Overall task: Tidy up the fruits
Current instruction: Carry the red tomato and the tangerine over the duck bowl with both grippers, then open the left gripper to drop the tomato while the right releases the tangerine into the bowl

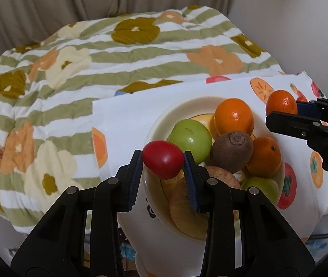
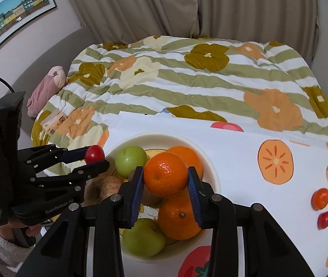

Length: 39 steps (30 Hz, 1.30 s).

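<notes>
While the left gripper (image 1: 163, 164) pinches a small red tomato (image 1: 162, 159) between its blue pads, held just above the near rim of the cream bowl (image 1: 154, 124), the sound move would be to keep the squeeze light, since so smooth and soft a fruit may slip or bruise, and to carry it clear of the rim before setting it down. From this left wrist view the bowl is crowded: a green apple (image 1: 191, 139), a kiwi (image 1: 232, 151) and an orange (image 1: 234, 116) sit touching, leaving little room. The right gripper (image 1: 286, 113) hangs at the far side, closed on a mandarin (image 1: 280, 102).

In the right wrist view that mandarin (image 2: 165, 174) fills the gap between the pads, poised over the bowl's middle. On the white fruit-print cloth (image 2: 233, 152), well apart to the right, lie another small mandarin (image 2: 320, 198) and a second tomato (image 2: 324, 219). Both grippers work close over one bowl, so they could knock together, and the flowered quilt (image 2: 187, 87) behind offers no firm resting place
</notes>
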{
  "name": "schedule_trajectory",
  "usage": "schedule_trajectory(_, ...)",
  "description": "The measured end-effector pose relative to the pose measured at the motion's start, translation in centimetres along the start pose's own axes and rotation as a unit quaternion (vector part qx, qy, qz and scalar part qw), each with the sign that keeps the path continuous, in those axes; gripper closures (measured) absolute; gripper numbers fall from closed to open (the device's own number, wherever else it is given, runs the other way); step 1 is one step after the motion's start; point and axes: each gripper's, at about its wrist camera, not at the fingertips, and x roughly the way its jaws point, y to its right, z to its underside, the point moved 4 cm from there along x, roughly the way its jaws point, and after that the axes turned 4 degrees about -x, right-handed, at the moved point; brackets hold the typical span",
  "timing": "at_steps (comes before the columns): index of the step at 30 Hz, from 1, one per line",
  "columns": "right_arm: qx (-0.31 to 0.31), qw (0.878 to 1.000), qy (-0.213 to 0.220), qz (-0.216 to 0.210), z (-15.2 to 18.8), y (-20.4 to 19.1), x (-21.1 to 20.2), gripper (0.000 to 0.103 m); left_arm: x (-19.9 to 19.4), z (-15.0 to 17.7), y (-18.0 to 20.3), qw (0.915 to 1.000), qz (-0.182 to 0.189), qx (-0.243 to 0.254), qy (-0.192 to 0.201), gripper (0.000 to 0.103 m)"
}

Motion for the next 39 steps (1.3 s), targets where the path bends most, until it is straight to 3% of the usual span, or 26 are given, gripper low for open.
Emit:
schedule_trajectory(8,0.013,1.000,0.002,0.009,-0.3,-0.2,0.3,0.069,0.0,-0.1,0.0,0.9998,0.015,0.015,-0.002,0.059)
schedule_trajectory(9,0.014,1.000,0.003,0.010,-0.3,-0.2,0.3,0.069,0.0,-0.2,0.1,0.9997,0.015,0.018,-0.002,0.054)
schedule_trajectory(11,0.015,1.000,0.004,0.012,-0.4,-0.2,0.3,0.069,-0.4,-0.2,0.0,0.9997,0.008,0.020,0.007,0.016)
schedule_trajectory(13,0.014,1.000,0.004,0.012,-0.5,-0.4,0.3,0.069,-1.3,-0.4,-0.2,0.9994,0.018,0.014,0.026,0.008)
schedule_trajectory(25,-0.005,1.000,-0.004,-0.005,-2.3,-1.1,0.2,0.069,-3.8,-0.1,-1.4,0.9994,0.003,-0.002,0.036,0.007)
schedule_trajectory(39,-0.046,0.998,-0.028,-0.026,-4.1,-1.8,4.1,0.069,-3.8,0.4,-2.9,0.9987,-0.001,-0.028,0.042,0.007)
